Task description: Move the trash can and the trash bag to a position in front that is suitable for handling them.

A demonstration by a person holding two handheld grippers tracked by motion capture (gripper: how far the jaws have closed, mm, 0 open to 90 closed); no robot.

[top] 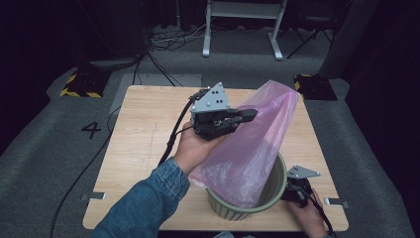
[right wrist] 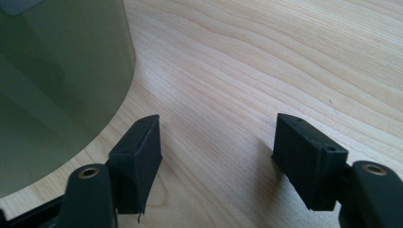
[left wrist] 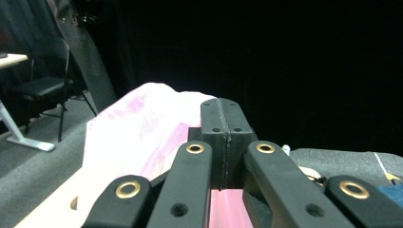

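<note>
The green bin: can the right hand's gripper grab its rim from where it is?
Probably yes. The right gripper sits open on the table right beside the green bin, nothing between them. The pink bag fills the bin's mouth, so it might get pinched too.

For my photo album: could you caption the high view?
Left tongs shut on a pink plastic bag standing in a green bin; right tongs wait open beside it.

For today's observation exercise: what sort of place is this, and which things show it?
Probably a lab or studio set up for recording: a wooden table on grey carpet, black curtains around, hazard-striped floor weights, loose cables, and a desk frame behind.
</note>
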